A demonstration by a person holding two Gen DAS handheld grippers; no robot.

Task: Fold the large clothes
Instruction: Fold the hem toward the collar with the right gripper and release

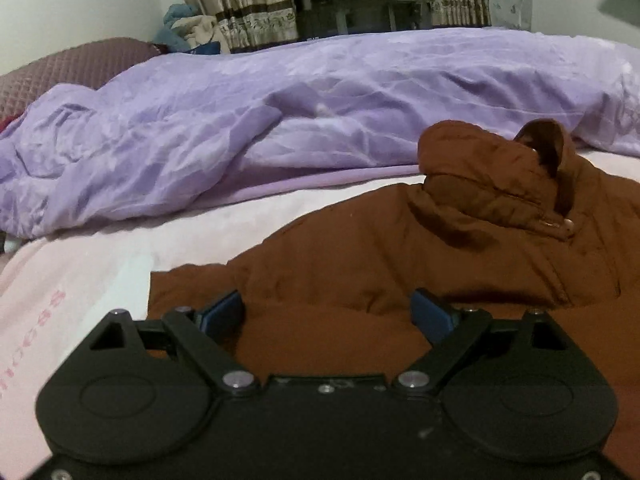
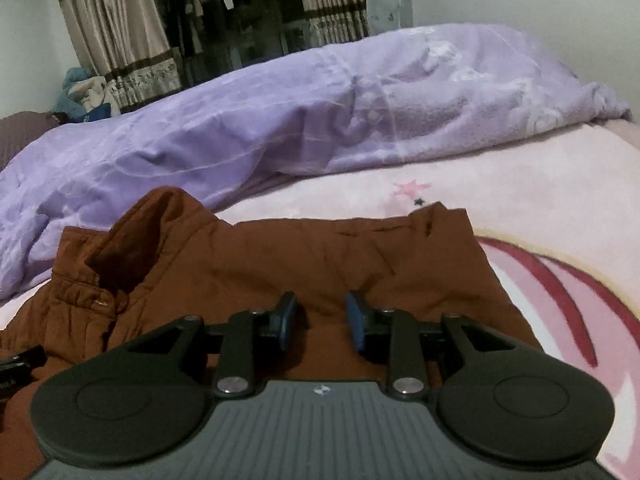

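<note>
A brown padded jacket lies spread on the pink bed sheet, its hood or collar bunched at the far right. My left gripper is open wide, its blue pads low over the jacket's near part, holding nothing. In the right wrist view the jacket lies flat with the collar standing at the left. My right gripper is open with a narrower gap, just above the jacket's middle, holding nothing. The left gripper's tip shows at the left edge.
A crumpled purple duvet runs across the bed behind the jacket, also in the right wrist view. A maroon quilted pillow lies far left. Curtains and a dark window stand beyond. The pink sheet extends right.
</note>
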